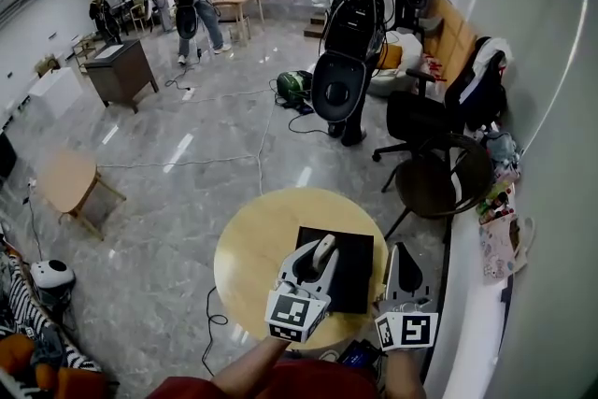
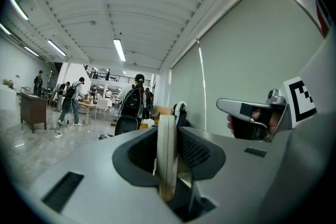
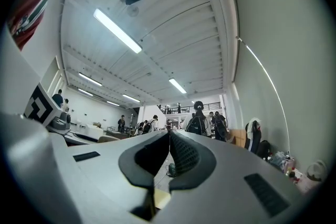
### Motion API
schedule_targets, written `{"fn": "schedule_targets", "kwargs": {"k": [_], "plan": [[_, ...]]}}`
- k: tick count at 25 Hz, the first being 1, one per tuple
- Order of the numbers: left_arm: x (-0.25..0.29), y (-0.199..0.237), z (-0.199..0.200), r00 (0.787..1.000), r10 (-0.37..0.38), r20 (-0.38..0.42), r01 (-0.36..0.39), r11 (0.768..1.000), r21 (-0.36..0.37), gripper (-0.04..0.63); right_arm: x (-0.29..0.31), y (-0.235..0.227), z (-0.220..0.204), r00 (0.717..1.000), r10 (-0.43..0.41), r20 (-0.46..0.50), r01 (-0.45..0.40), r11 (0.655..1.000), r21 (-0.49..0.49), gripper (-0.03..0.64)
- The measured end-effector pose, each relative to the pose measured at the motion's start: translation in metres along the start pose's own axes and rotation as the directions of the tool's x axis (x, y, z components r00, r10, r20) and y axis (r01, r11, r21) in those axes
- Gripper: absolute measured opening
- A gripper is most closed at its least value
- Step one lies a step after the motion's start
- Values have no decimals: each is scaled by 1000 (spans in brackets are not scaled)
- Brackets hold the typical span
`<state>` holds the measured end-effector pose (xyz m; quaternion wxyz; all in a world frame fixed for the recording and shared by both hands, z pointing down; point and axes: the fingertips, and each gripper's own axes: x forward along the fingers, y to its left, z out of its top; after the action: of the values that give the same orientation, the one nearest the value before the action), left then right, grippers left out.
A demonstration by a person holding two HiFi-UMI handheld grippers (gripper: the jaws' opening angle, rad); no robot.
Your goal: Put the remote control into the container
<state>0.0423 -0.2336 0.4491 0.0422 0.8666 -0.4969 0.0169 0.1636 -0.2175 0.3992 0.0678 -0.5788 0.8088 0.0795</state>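
A small wooden side table (image 1: 67, 180) stands far out on the grey floor at the left, well apart from the round wooden table (image 1: 250, 249) that sits close in front of the person. Over the near part of that round table the left gripper (image 1: 320, 259) reaches forward roughly level, its marker cube nearest the person. Its jaws are clamped on the white remote control (image 1: 324, 248). In the left gripper view the remote control stands on edge between the two dark pads, its thin side facing the camera and its far end poking out past the jaw tips. From the head view, the remote control lies over the near left part of the black container (image 1: 359, 281), a flat square thing resting on the right half of the table top. It cannot be made out whether the remote control touches the container or hangs just above it. Just beside the container, past the table's right rim, is the right gripper (image 1: 400, 255), also pointing forward. Its jaws are pressed together with nothing between them, as the right gripper view shows plainly. Farther right, a dark round-backed chair (image 1: 441, 178) stands by the wall, and beyond the table a person with a backpack (image 1: 351, 25) faces away
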Motion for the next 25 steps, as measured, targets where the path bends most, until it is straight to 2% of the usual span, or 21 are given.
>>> {"fn": "schedule_targets", "kwargs": {"k": [4, 9, 17, 25], "plan": [[7, -2, -19, 994, -18, -107, 19, 1000, 7, 110, -2, 2, -2, 1000, 0, -7, 1, 1000, 2, 23], [16, -5, -45, 976, -45, -214, 49, 999, 13, 110, -1, 3, -5, 1000, 1, -7, -1, 1000, 3, 23], [27, -7, -80, 945, -71, -321, 78, 997, 10, 110, -2, -3, -9, 1000, -8, -17, 8, 1000, -1, 23], [33, -11, -106, 915, -90, -394, 100, 995, 4, 110, -4, -9, -11, 1000, -20, -20, 20, 1000, -4, 23]]}}
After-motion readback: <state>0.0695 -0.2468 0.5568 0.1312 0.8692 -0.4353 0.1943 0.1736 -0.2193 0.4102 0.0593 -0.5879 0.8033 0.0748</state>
